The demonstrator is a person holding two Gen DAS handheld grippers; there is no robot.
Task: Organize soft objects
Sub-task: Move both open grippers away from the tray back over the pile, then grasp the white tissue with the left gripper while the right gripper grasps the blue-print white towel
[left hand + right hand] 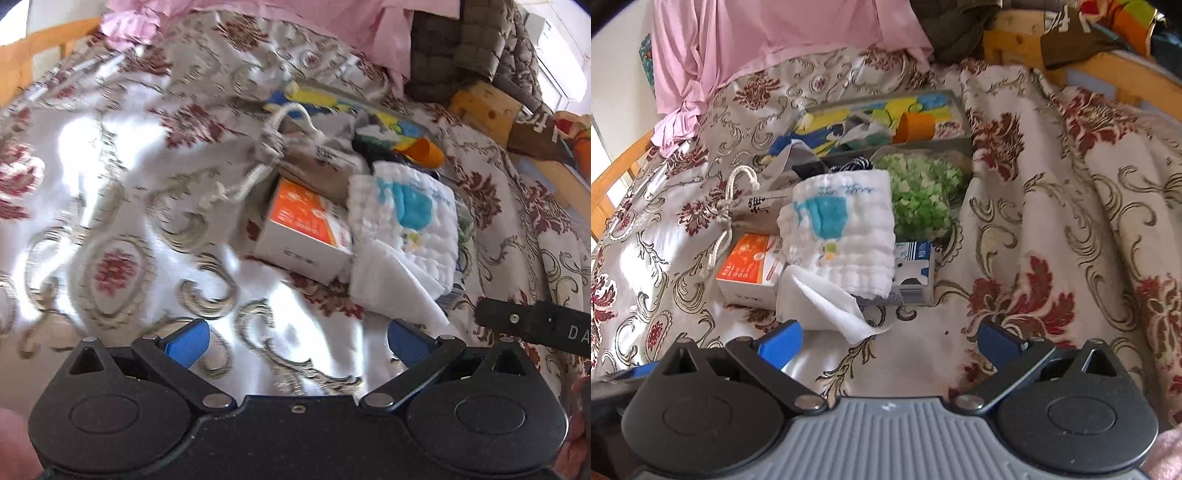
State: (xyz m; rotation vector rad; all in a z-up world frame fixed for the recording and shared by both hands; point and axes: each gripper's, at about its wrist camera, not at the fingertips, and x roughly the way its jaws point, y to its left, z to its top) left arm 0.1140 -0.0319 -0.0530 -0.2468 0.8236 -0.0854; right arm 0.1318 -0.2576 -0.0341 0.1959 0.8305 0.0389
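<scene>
Both pairs of jaws stand spread wide with nothing between them. The left gripper (297, 341) hovers over bare patterned bedspread (110, 206); the right gripper (888, 341) hangs just short of the clutter, its blue fingers (781, 347) framing the bedspread below the pile.

From the right gripper, at 11 o'clock and nearest, lies a white tissue sheet (820, 306), one corner reaching toward the left finger. Just beyond it at 12 o'clock sits the folded white muslin cloth (838, 232) with a blue print. It is draped across two cartons: an orange-and-white box (750, 273) at its 9 o'clock and a blue-and-white carton (916, 273) at its 3 o'clock. It probably rides high because the boxes prop it up.

At 1 o'clock from the cloth rests a clear bag of green and white pieces (923, 192). At 10 o'clock lies a beige drawstring pouch (757, 210), its cord looped onto the bedspread. Farther at 12 o'clock stands a grey tray (955, 101) holding coloured cloths and an orange cup-like item (918, 127); this appears to be the receptacle for soft items. Pink fabric (738, 44) lies at the far edge.

In the left view the same cloth (406, 229) lies at 1 o'clock. The spread jaws suggest a grasp not yet begun.
</scene>
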